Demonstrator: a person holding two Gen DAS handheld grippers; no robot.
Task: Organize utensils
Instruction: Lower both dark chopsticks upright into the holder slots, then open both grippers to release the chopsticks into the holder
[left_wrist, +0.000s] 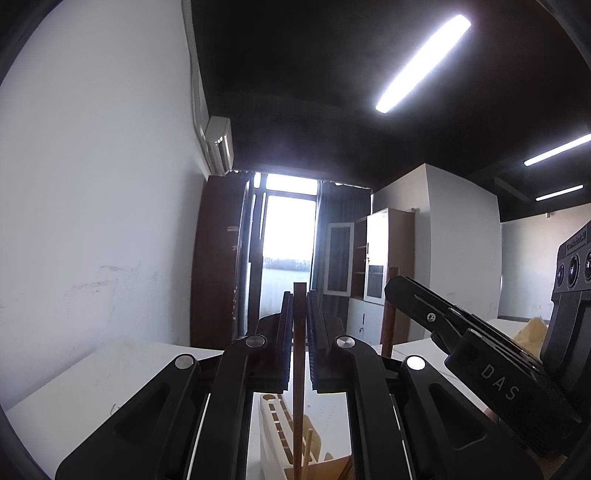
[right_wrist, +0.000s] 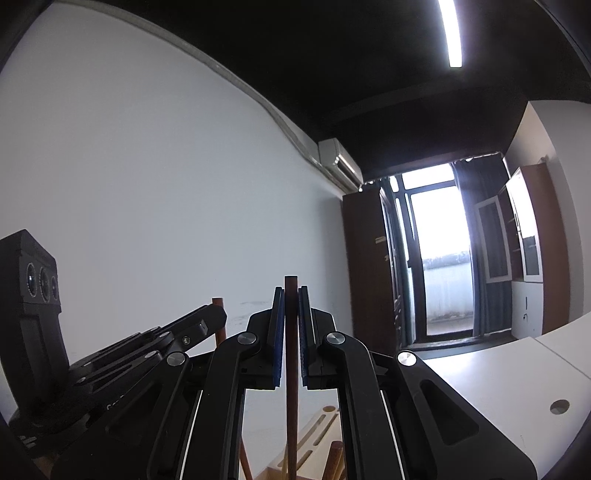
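In the left wrist view my left gripper (left_wrist: 300, 295) is shut on a thin brown wooden utensil handle (left_wrist: 299, 369) that stands upright between the pads. Under it sits a pale slotted utensil holder (left_wrist: 273, 424) with a light wooden stick (left_wrist: 308, 445) in it. To the right, my right gripper (left_wrist: 402, 291) grips a second brown handle (left_wrist: 388, 325). In the right wrist view my right gripper (right_wrist: 291, 291) is shut on that upright brown handle (right_wrist: 291, 387), above the holder (right_wrist: 317, 424). My left gripper (right_wrist: 216, 314) reaches in from the left, holding its handle (right_wrist: 221, 334).
The holder stands on a white table (left_wrist: 92, 387) that runs to the wall; a cable hole (right_wrist: 559, 407) shows in the tabletop on the right. Behind are a brown cabinet (left_wrist: 218, 258), a bright window door (left_wrist: 288, 240) and a wall air conditioner (left_wrist: 220, 144).
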